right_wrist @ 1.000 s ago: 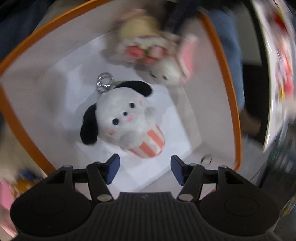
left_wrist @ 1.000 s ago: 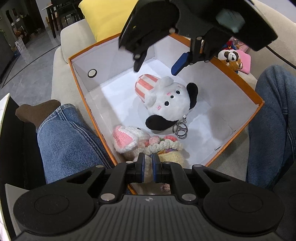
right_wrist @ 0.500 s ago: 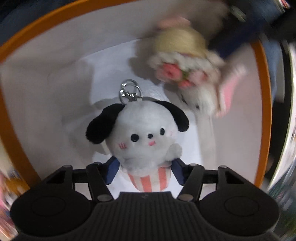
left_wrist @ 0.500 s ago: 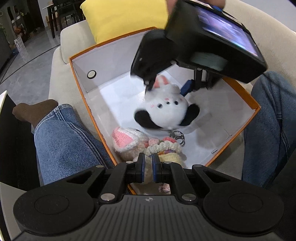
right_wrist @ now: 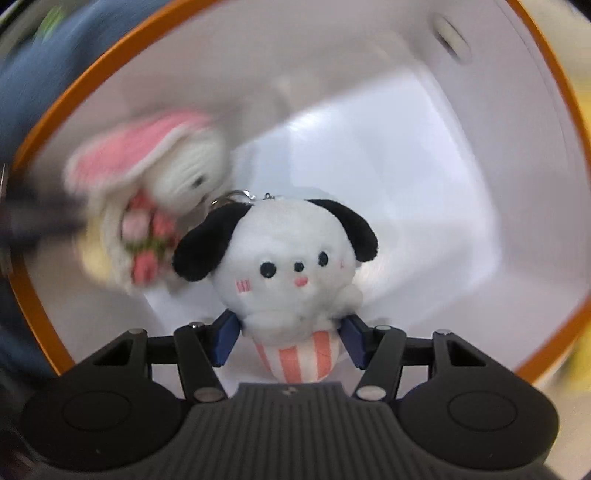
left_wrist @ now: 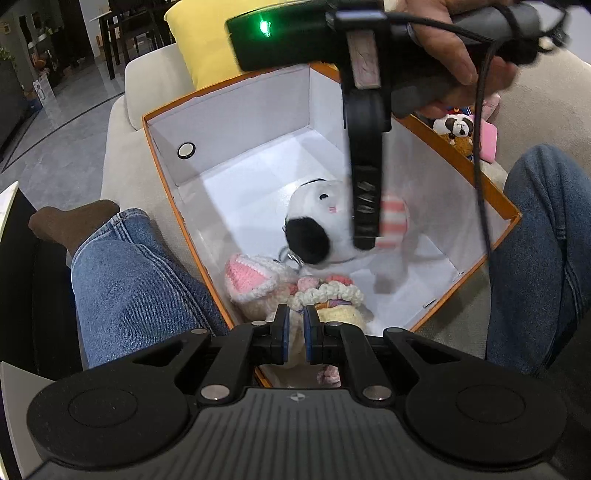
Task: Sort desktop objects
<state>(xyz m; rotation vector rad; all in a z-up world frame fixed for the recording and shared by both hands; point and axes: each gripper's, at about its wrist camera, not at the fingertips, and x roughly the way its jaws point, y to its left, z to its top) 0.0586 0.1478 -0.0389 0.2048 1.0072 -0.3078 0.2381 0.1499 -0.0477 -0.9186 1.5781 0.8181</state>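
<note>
An orange box with white walls sits on a sofa between a person's legs. Inside it, a white plush dog with black ears sits in a striped cup. My right gripper points down into the box and is shut on the dog's body just above the cup. In the left wrist view this gripper hides part of the dog. A crocheted bunny with pink ears lies in the near corner. My left gripper is shut on its cream yarn. The bunny is blurred.
Denim-clad legs flank the box on the left and on the right. A small bear plush and a pink item lie beyond the box's right wall. A yellow cushion leans on the beige sofa behind.
My right gripper dropped over the plush dog, closed on it, then rolled and swung sideways with the dog turning along. My left gripper and the bunny stayed put.
</note>
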